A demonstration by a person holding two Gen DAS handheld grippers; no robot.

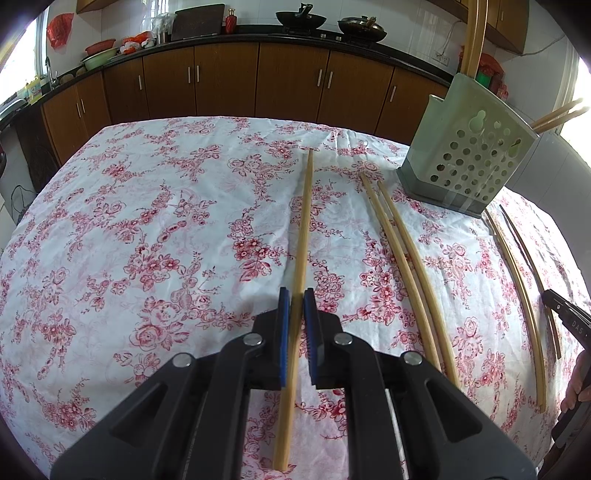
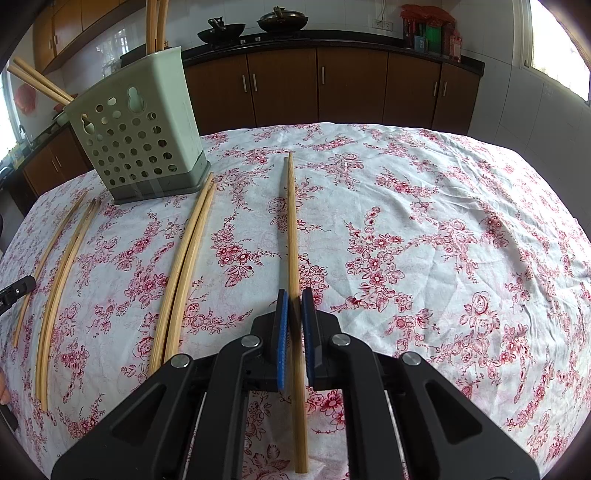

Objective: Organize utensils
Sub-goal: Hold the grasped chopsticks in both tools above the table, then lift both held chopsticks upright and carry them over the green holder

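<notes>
From where I stood, the whole thing turned on the holder, which sat upright at the far side of the tabletop, between the two hands and beyond them. It lay ahead and to the right of the left tool, and ahead and to the left of the right tool; neither hand looked plainly nearer to it. Each tool was clenched on one chopstick, blue pads pressed against its sides partway along its length. The left chopstick ran lengthwise straight out from its tool, one end toward the far edge and the other back under the hand, and the right chopstick lay the same way, so both long axes ran alongside the holder rather than at it. Both seemed to lie flat along the cloth, though I could not tell whether either was raised a little. I judged that each stick would have to be stood on end and swung inward to drop into the holder's open top, where a few sticks already stood. More loose chopsticks lay on the cloth in front of the holder, between the two gripped ones, pointing the same way.
</notes>
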